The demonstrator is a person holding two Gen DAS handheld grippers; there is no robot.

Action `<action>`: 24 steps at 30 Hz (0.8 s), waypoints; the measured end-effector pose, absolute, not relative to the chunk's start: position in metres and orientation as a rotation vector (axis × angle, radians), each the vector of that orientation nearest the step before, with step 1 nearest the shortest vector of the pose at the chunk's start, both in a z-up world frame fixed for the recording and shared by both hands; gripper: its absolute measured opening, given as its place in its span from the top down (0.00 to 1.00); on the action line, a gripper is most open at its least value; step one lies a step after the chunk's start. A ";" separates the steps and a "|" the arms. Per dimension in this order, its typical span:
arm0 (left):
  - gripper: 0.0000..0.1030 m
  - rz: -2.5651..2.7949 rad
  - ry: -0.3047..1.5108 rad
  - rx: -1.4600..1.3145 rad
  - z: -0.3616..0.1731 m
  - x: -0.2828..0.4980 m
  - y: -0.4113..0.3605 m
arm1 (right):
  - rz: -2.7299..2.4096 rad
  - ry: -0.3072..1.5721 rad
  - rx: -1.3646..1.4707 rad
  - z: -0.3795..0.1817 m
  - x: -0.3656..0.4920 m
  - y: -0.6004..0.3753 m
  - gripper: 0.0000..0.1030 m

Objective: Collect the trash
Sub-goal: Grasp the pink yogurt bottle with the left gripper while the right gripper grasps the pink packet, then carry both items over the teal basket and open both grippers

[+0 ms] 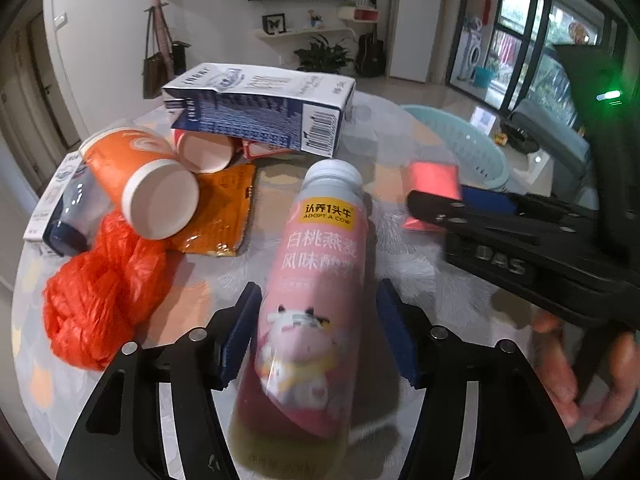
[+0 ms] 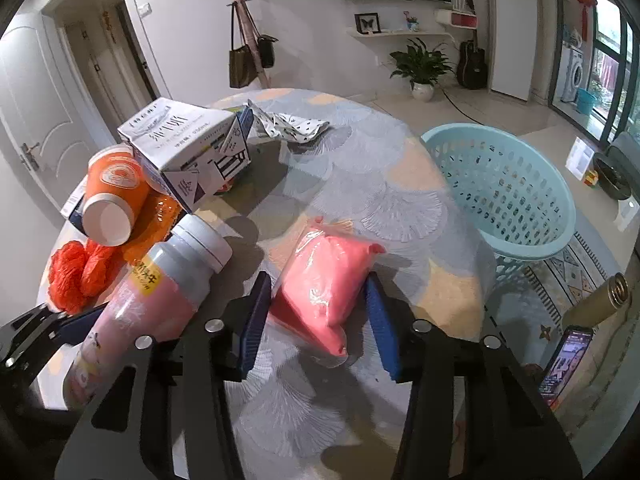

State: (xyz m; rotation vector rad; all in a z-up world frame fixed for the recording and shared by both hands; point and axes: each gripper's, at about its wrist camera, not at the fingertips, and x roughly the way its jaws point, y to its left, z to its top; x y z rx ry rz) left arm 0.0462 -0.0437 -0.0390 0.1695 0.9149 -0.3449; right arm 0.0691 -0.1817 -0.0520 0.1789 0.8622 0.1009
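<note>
Round and patterned with pale fans, the surface [image 2: 360, 168] stands in a living room and carries a scatter of trash. Nearest in the left wrist view, the left tool [image 1: 320, 332] straddles a pink bottle [image 1: 312, 280] that lies with its long axis running away from the camera, white cap pointing toward the far side; the left pad touches its side, but a gap shows at the right pad, so the tool is spread around it, not pinching. In the right wrist view, the right tool [image 2: 316, 320] has a pink bag [image 2: 328, 280] between its pads, both pads at the bag's sides; whether they press it I cannot tell. The bag's long axis runs away and a little rightward. Left of the bottle lie an orange bag [image 1: 100, 292], an orange cup [image 1: 140, 184] on its side, and farther off a carton [image 1: 260, 108]. Beyond the surface's right edge stands a basket [image 2: 520, 184].
</note>
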 end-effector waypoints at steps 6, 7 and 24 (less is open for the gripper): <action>0.55 -0.338 0.904 0.172 -0.035 0.047 -0.059 | 0.130 0.825 0.204 -0.044 0.062 -0.201 0.61; 0.55 -0.360 0.888 0.151 -0.032 0.044 -0.060 | 0.136 0.819 0.215 -0.043 0.062 -0.206 0.61; 0.55 -0.519 0.755 0.064 0.015 0.078 -0.160 | -0.010 0.648 0.342 -0.013 0.071 -0.322 0.61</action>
